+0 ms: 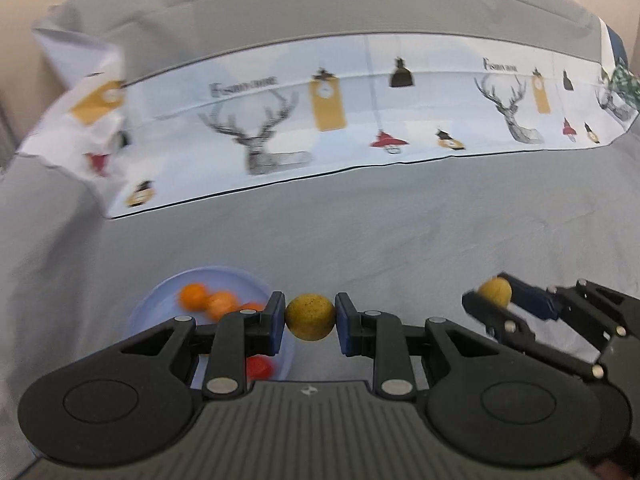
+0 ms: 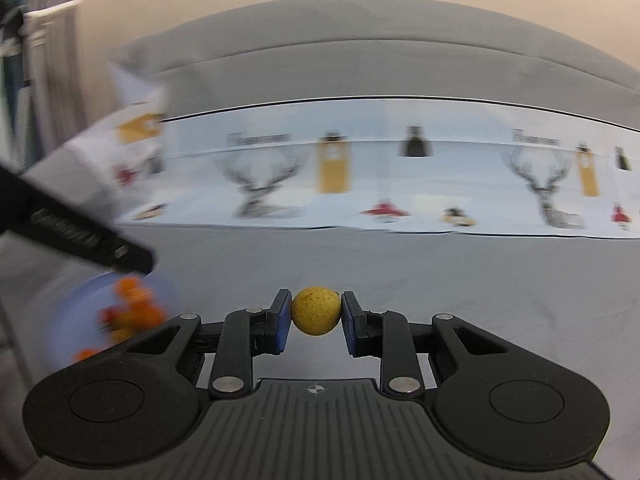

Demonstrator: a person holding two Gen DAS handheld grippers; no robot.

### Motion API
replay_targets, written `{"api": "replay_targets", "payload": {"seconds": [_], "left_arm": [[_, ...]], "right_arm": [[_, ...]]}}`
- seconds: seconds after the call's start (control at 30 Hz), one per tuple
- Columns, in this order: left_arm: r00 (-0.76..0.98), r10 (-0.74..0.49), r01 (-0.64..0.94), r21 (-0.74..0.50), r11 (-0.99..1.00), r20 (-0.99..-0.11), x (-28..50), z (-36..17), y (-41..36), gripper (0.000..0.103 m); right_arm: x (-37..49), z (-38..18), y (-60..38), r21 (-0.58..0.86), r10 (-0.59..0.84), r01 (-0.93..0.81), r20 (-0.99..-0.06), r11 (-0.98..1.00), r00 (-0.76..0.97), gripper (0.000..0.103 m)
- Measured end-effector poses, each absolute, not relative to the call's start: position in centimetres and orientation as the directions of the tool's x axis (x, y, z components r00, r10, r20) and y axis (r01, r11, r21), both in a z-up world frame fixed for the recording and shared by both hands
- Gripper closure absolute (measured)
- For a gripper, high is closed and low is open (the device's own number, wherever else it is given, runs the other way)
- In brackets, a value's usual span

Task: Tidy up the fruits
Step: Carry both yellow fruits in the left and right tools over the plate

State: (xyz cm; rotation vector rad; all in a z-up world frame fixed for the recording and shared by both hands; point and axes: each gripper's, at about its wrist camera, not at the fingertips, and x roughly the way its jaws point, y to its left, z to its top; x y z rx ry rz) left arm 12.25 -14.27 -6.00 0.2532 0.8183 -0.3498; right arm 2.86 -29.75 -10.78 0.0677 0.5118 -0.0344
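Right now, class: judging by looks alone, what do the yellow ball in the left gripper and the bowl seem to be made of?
Yellow ball: dull, speckled, evenly round skin with no gloss; it looks like a foam or plastic toy fruit, though a real one cannot be ruled out. Bowl: pale blue, smooth, thin-walled with a soft sheen; probably plastic, but motion blur leaves glazed ceramic possible.
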Motion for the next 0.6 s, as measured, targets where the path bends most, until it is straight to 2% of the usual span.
{"api": "replay_targets", "payload": {"seconds": [0.2, 0.6], "left_arm": [[0.670, -0.197, 0.350, 0.070, 0.934, -0.716, 8.2, -3.9, -8.1, 0.073], [0.708, -0.189, 0.283, 0.028, 0.959, -0.680, 3.5, -3.7, 0.5, 0.073]], "right_arm": [[-1.0, -7.5, -23.8, 0.068, 0.071, -0.042, -0.503, 0.997, 0.862, 0.075], [-6.2, -5.3, -15.9, -0.019, 0.064, -0.087, -0.517, 0.996, 0.853, 0.075]]}}
